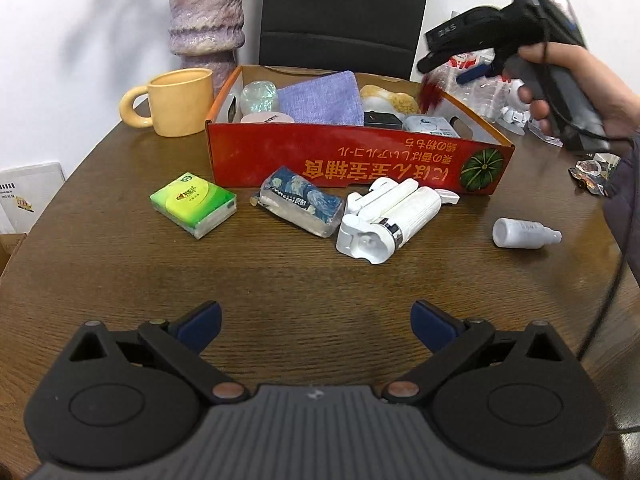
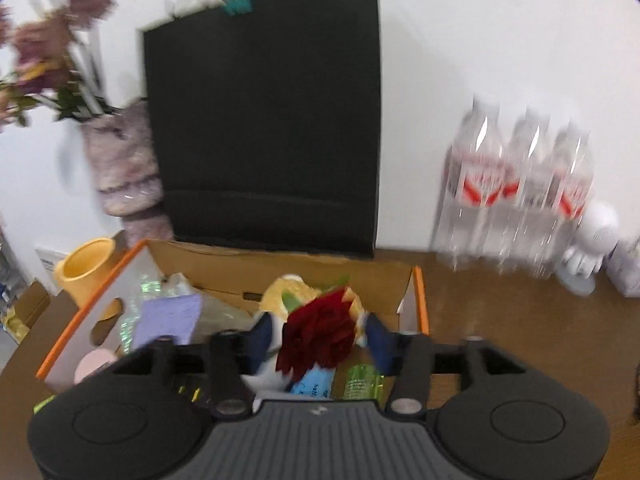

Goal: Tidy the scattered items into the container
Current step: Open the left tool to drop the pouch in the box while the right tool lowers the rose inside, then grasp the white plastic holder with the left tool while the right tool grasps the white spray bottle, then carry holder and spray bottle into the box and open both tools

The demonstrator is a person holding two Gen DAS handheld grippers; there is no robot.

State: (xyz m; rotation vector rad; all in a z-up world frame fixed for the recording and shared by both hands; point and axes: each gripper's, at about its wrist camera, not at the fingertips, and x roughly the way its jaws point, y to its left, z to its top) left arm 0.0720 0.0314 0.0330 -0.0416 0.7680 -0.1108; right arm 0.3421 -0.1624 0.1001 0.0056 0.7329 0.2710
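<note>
Here, a dark red artificial flower (image 2: 316, 340) sits in the gap of the right gripper (image 2: 320, 332), directly above the right end of the open cardboard box (image 2: 418, 292). The fingers (image 2: 260, 336) stand partly apart, and their pads do not seem to press on the petals, though the view is blurred; this reads as a release, so that the flower drops inside. The box is set toward the far edge of the bench (image 1: 280, 280), its long red wall facing the near edge. It already holds a lilac cloth (image 1: 320, 98) and other small things. Four items lie along the foot of that wall: a green tissue pack (image 1: 192, 204), a blue painted tissue pack (image 1: 300, 206), a white plastic device (image 1: 384, 220), and, nearer the bench's right edge, a small white spray bottle (image 1: 524, 233) on its side. The left gripper (image 1: 316, 320) hovers low over bare wood near the near edge, its fingers (image 1: 202, 320) wide apart and empty, probably ready for one of those items. A yellow mug (image 1: 176, 100) and a mauve vase (image 1: 206, 12) stand beside the box's left end.
</note>
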